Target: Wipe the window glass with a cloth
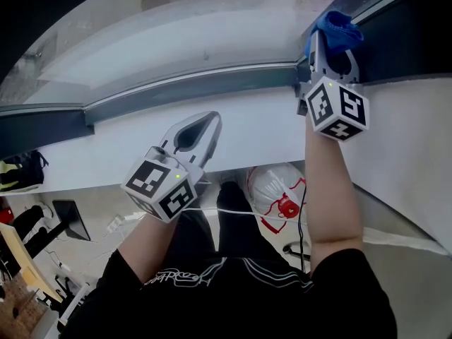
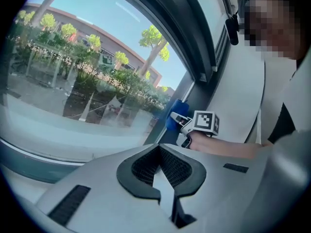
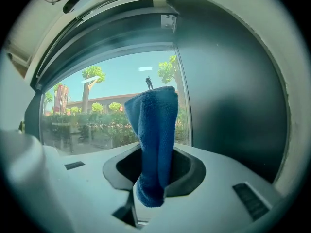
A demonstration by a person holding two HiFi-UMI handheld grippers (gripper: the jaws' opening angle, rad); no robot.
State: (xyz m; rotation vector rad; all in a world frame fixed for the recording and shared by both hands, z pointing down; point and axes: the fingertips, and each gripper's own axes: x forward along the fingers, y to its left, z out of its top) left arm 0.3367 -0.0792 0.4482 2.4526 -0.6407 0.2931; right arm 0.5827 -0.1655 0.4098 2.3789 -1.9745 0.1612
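The blue cloth [image 1: 337,28] sits at the upper right of the head view, bunched in the tips of the right tool [image 1: 332,46], whose jaws are clamped on it. In the right gripper view the cloth [image 3: 155,140] stands up out of the tool [image 3: 154,174] as a folded strip. A short tail hangs below the grip, and the top reaches in front of the right edge of the window glass [image 3: 107,110]. Whether the cloth actually touches the pane cannot be told.

In the head view the window glass [image 1: 183,34] fills the upper middle, pale and hazy. A dark frame [image 1: 191,87] runs along its lower edge and turns up beside the cloth at the right. Just below the frame, a white sill [image 1: 247,129] crosses the middle of the picture.

The left tool [image 1: 205,124] is left of centre over the sill, well apart from the cloth. Its jaws are together with nothing between them, which the left gripper view confirms [image 2: 160,171]. That view also takes in the glass [image 2: 73,81], with trees [image 2: 153,38] and a building [image 2: 97,33] beyond it. To the right of centre it shows the cloth [image 2: 174,115] low at the corner of the pane, held by the right tool [image 2: 181,123].

Each tool carries a marker cube [image 1: 337,110], and a bare forearm [image 1: 332,189] runs from the right one toward the bottom of the frame.
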